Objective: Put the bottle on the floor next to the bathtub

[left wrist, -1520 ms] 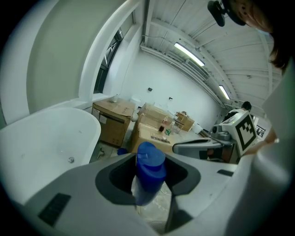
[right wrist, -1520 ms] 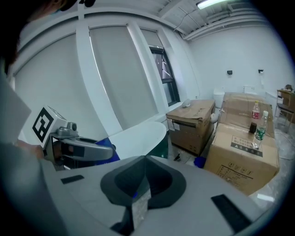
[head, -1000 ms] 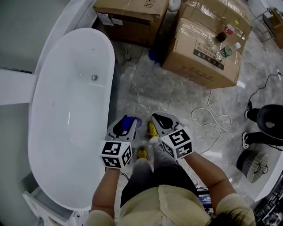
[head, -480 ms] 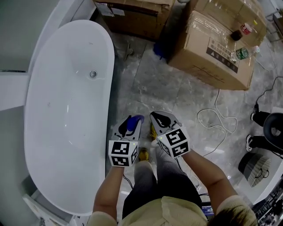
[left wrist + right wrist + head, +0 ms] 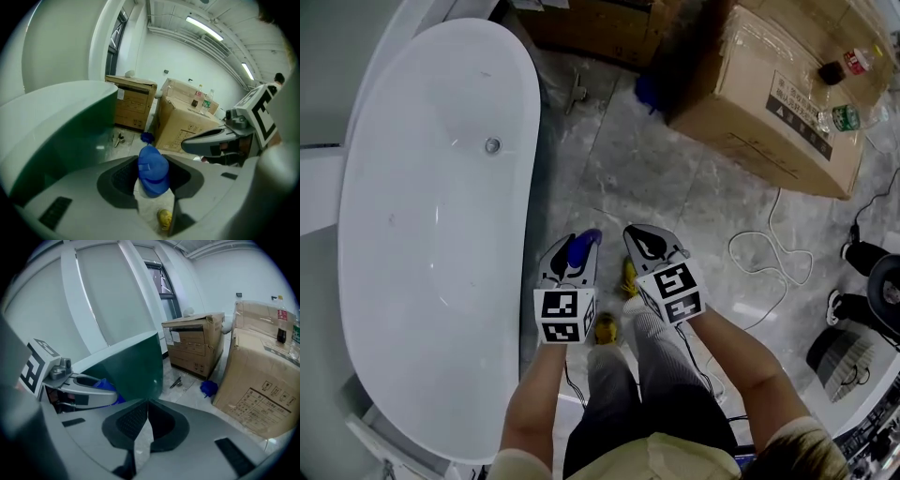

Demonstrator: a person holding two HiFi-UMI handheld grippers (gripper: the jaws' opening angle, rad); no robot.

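- Bottle (image 5: 153,169), blue-capped, hangs above the floor (image 5: 675,178), pinched near its cap between the left gripper's (image 5: 574,255) fingers.
- Left of those fingers the bathtub (image 5: 531,141) wall stands close; a swing that way would likely knock the bottle askew or loose.
- Below the fingers is a yellow shoe (image 5: 603,326); lowering straight down could land the bottle on it and tip it.
- The grip sits high, so the body may tilt; letting go before the base rests flat on the glossy stone risks a fall.
- Right of them the right gripper (image 5: 147,411) holds nothing, fingers pressed together, near enough to bump.
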